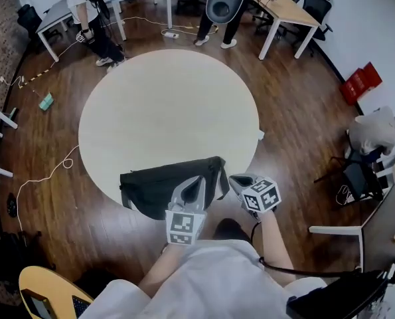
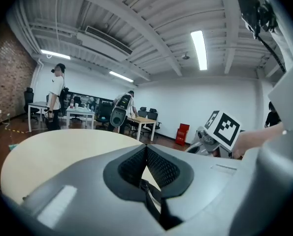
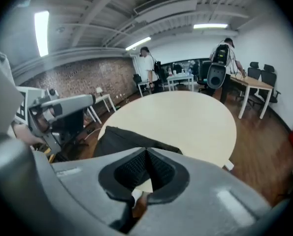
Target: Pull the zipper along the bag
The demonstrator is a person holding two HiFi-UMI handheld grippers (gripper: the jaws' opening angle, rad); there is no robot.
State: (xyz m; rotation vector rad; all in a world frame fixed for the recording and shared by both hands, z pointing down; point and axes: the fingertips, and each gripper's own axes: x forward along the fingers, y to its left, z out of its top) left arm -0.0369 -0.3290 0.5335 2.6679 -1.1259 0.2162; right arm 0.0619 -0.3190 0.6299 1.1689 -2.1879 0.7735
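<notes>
Black bag lies at near edge of round table, left gripper over its right end, right gripper just beside it, both with jaws closed, nothing clearly gripped.

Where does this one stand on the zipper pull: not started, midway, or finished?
Done: nothing that shows. The black bag lies at the near edge of the table, and its zipper cannot be made out.
In hand: the left gripper and right gripper are at the bag's right end, fingers closed, with no zipper pull evident between them.
Left: grasping the pull and drawing it along the bag.
</notes>
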